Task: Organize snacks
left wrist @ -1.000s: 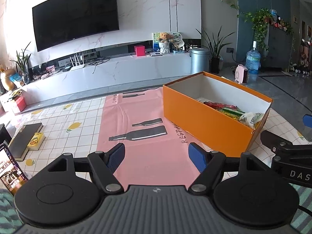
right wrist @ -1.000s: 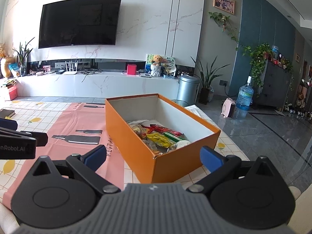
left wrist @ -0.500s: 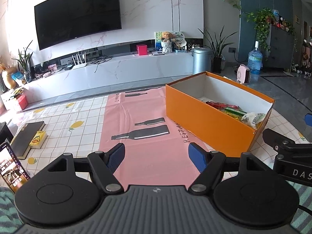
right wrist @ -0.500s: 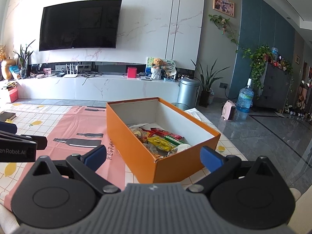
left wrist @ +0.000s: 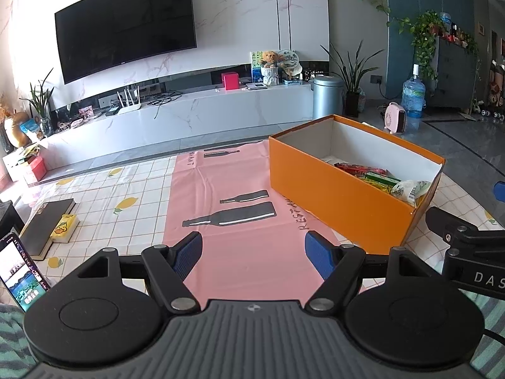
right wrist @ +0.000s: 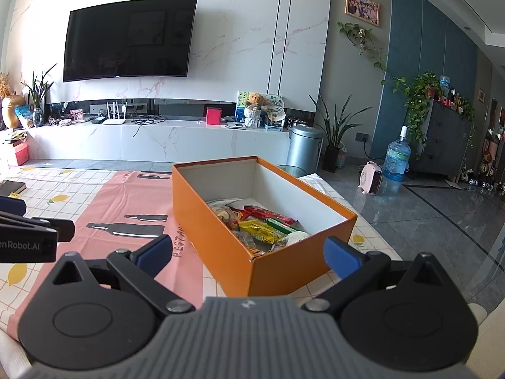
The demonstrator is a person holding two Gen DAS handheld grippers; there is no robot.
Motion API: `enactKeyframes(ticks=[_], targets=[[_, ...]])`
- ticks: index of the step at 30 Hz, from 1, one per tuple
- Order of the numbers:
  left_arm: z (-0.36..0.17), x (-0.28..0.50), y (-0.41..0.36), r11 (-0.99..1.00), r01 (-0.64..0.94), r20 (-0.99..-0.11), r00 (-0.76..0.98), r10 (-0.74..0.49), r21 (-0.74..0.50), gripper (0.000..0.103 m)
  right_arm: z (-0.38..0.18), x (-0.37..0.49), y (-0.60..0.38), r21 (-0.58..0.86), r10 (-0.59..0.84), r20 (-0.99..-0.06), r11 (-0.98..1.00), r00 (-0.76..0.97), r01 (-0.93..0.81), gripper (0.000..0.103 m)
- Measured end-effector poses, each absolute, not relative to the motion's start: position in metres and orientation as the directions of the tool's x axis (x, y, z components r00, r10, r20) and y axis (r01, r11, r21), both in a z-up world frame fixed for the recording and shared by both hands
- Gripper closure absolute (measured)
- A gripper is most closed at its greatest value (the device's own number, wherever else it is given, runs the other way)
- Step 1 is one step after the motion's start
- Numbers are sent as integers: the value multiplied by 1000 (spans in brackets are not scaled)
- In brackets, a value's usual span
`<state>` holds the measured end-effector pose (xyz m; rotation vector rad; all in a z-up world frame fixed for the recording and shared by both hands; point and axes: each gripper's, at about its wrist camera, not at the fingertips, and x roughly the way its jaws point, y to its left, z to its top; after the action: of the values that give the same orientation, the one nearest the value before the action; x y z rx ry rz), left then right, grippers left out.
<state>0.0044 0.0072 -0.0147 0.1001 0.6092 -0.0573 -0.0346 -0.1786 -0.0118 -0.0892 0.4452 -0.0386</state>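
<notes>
1. Nothing on the counter has shifted since the earlier frames; only the views drift a touch, with both hands holding in place. The left claw (left wrist: pixel 253 250) stands wide open over the pink mat (left wrist: pixel 221 189), nothing between its blue pads. The right claw (right wrist: pixel 247 251) is equally spread and empty, aimed at the orange box (right wrist: pixel 221 246).
2. The snacks (right wrist: pixel 262 225) all lie inside the box, towards its near end; none shows loose on the mat. To my eye the sorting is finished or nearly so.
3. Beyond the mat, the checked lemon cloth (left wrist: pixel 94 202) carries a dark book (left wrist: pixel 47 221), a yellow packet (left wrist: pixel 64 227) and a phone (left wrist: pixel 19 271).
4. Further out: TV (left wrist: pixel 126 22), marble shelf (left wrist: pixel 189 110), plants, water bottle (left wrist: pixel 413 94).
</notes>
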Motion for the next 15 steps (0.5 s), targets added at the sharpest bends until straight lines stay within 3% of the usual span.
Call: enactKeyframes(ticks=[15], targets=[[-15, 3, 6, 992, 77, -577, 817, -5, 99, 16, -13, -32, -180, -87, -55, -433, 996, 900, 19, 4]])
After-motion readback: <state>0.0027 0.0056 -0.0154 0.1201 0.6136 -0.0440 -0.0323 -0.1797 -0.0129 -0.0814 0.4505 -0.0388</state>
